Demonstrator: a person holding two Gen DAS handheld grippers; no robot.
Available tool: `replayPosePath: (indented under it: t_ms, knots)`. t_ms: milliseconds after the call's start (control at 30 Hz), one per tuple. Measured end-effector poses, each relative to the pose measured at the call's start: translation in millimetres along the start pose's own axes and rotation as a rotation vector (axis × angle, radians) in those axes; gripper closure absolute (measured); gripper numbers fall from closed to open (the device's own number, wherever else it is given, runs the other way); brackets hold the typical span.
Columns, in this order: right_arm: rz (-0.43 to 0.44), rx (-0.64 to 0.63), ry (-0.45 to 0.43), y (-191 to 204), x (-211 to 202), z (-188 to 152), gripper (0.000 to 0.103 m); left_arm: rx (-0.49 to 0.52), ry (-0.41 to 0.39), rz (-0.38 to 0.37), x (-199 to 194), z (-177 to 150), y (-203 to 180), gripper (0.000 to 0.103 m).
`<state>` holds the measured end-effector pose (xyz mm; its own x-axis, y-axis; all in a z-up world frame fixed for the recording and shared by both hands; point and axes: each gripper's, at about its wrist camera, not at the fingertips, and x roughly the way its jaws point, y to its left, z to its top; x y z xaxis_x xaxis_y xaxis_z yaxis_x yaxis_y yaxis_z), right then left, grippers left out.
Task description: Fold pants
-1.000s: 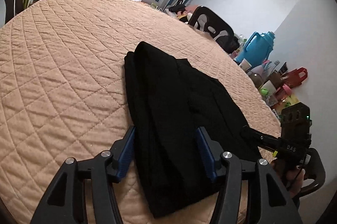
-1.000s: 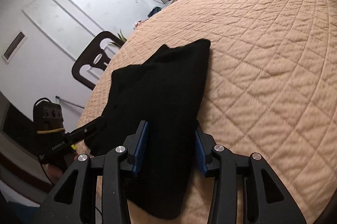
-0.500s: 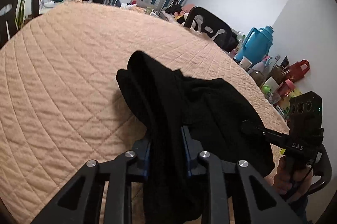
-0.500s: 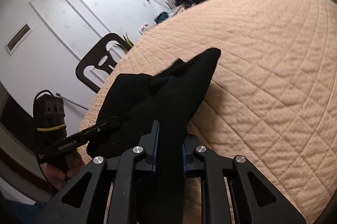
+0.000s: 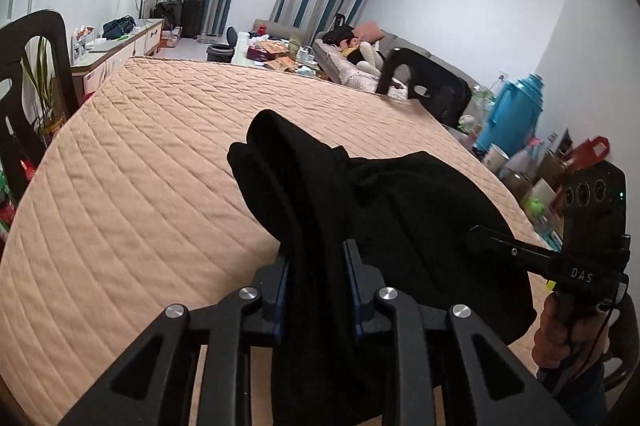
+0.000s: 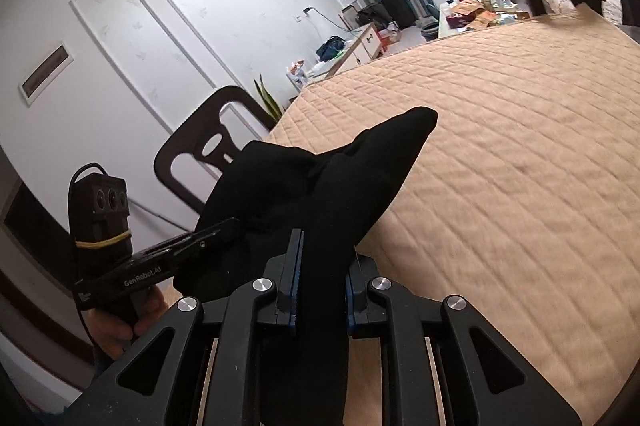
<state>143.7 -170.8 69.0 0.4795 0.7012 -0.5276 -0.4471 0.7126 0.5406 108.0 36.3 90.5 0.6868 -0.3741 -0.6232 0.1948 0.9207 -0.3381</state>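
Both-handed, left tool (image 5: 316,278) and right tool (image 6: 320,282) clamp black pants (image 5: 400,209).

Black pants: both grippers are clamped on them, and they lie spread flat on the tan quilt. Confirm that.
Not quite. Both the left gripper and the right gripper are clamped on the black pants, but the pants are not spread flat: they are bunched and lifted off the tan quilt at the held end, as the left wrist view shows.
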Motion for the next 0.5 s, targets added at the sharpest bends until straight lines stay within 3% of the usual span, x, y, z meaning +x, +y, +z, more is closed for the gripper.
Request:
replayPosePath:
  t_ms: [133,200,233,267,367,500]
  knots:
    - [-0.019,0.053,0.051,-29,36,7,0.086,-0.042,0.053,0.034,33,1,32,0.074]
    - [-0.076,0.094,0.108,-48,54,2,0.081,-0.050,0.113,0.088,52,-13,44,0.064]
    - [-0.137,0.106,0.133,-57,59,-4,0.079,-0.063,0.098,0.084,51,-20,50,0.060]
    - [-0.147,0.108,0.131,-61,58,-7,0.073,-0.073,0.078,0.060,45,-25,53,0.060]
    - [-0.189,0.064,0.082,-57,35,-13,0.072,-0.064,0.042,0.094,23,-36,52,0.062]
    - [-0.238,-0.079,0.013,-22,3,-20,0.072,0.012,-0.040,0.125,-12,-45,26,0.062]
